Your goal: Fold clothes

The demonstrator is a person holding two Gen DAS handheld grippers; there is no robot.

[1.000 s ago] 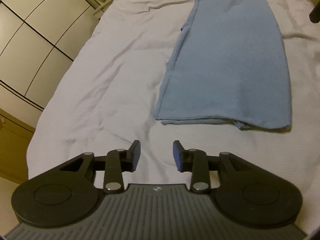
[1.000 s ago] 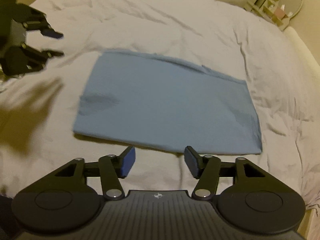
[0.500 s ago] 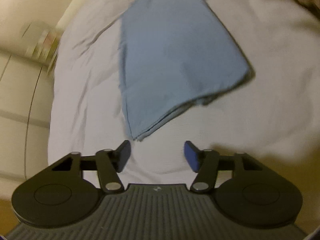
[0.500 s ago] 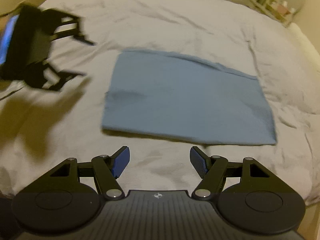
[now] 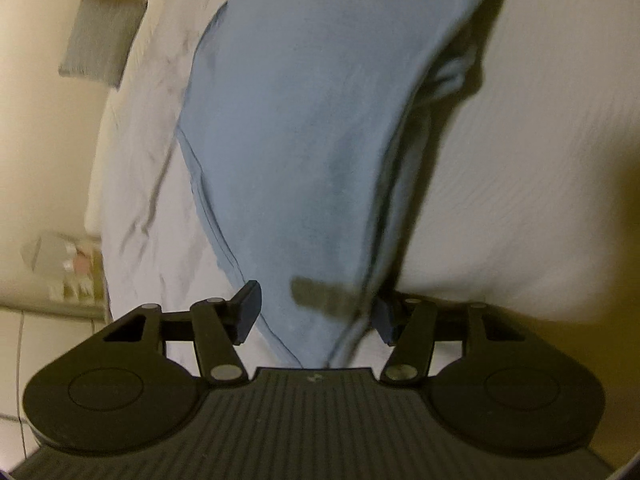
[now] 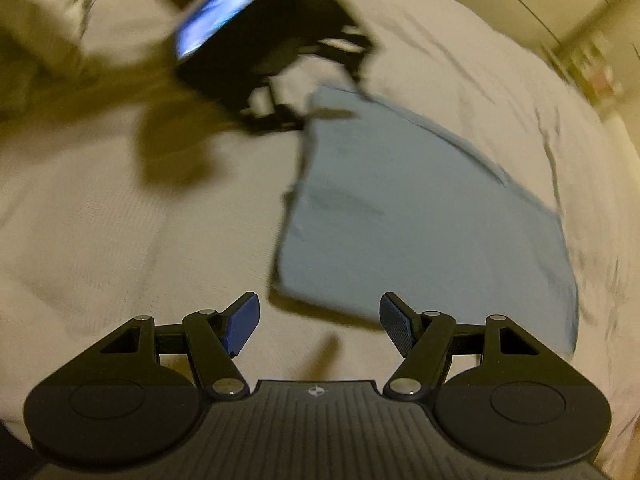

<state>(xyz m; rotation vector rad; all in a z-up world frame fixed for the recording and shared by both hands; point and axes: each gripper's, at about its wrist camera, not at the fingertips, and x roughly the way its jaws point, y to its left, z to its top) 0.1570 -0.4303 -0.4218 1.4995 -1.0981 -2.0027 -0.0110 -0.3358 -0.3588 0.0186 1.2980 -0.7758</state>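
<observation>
The blue garment (image 5: 312,140) lies folded flat on the bed (image 5: 520,160), one corner between the spread fingers of the left tool (image 5: 316,312). The right tool (image 6: 318,322), also spread, hangs just short of its near edge. Pinching every layer at that corner should keep the fold square.

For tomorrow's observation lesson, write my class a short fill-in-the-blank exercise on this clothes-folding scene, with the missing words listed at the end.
1. The folded garment is ____ in colour.
2. It lies on a bed's ____ sheet.
3. The right gripper has its jaws ____, holding nothing.
4. A corner of the garment sits between the fingers of the ____ gripper.

Missing words: blue; white; open; left
</observation>
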